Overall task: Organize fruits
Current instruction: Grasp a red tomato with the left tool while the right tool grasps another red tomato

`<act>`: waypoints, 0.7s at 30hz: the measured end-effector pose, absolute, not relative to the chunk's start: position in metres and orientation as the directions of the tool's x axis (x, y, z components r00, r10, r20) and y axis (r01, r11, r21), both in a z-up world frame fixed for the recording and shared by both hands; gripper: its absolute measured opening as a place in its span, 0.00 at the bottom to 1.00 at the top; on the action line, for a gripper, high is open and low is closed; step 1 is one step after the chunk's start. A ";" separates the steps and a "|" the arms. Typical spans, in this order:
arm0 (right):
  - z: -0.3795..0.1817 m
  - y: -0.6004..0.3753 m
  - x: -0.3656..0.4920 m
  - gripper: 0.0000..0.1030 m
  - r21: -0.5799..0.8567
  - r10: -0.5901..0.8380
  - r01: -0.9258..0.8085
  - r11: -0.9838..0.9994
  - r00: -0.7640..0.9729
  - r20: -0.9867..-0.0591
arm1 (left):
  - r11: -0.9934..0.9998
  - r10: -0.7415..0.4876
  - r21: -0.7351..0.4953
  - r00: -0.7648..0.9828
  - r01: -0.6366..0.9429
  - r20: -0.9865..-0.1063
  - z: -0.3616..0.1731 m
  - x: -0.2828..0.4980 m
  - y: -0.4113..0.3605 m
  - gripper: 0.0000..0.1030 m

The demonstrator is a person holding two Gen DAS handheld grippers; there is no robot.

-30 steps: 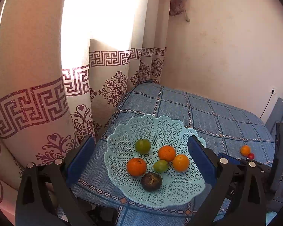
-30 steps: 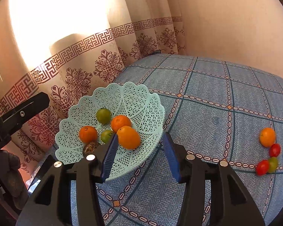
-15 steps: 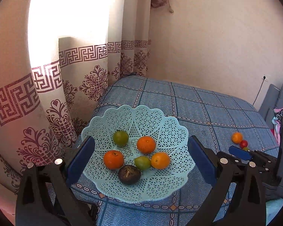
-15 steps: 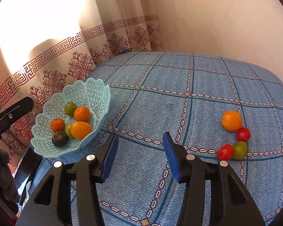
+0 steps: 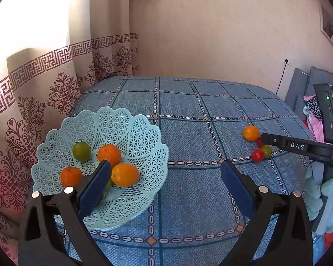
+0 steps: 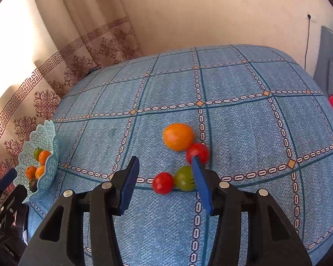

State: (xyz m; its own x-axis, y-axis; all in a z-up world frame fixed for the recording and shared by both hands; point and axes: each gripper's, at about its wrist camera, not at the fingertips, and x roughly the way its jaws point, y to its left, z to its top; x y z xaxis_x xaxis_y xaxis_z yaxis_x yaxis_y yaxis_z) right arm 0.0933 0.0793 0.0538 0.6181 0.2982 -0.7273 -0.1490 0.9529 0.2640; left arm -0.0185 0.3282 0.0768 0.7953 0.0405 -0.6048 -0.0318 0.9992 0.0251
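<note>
A pale blue lattice basket (image 5: pixel 144 133) (image 6: pixel 52 155) sits on the blue checked cloth at the left and holds several oranges and green fruits. My left gripper (image 5: pixel 164 168) hangs open over the basket's right rim, empty. Further right on the cloth lie an orange (image 6: pixel 178 136) (image 5: pixel 251 133), two red tomatoes (image 6: pixel 197 153) (image 6: pixel 163 182) and a green tomato (image 6: pixel 184 178) (image 5: pixel 266 150). My right gripper (image 6: pixel 165 163) is open just above the near red and green tomatoes, gripping nothing. Its right finger (image 6: pixel 201 184) overlaps the green tomato's edge.
A patterned curtain (image 5: pixel 44 84) hangs behind the basket at the left. A grey sofa with clothes (image 5: pixel 310 102) stands at the far right by the wall. A hand in a light blue glove (image 5: pixel 326 195) holds the right gripper's body (image 5: pixel 297 146).
My right gripper has swung from the basket rightward to the loose fruits, which now lie just ahead of its fingers. The left gripper's view has shifted right, so the basket sits at its left finger.
</note>
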 end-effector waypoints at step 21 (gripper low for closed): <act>0.025 0.075 0.132 0.46 0.251 0.274 -0.117 0.961 0.532 -0.801 | 0.991 -0.021 0.082 0.741 0.103 -0.672 0.048 0.016 0.256 0.97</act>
State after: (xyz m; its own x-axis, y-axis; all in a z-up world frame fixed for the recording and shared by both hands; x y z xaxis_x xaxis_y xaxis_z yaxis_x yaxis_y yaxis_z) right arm 0.1319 0.0746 0.0247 0.5316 0.2744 -0.8013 -0.1172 0.9608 0.2513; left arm 0.0165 0.2564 0.0478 0.7405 -0.0213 -0.6717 0.1026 0.9914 0.0816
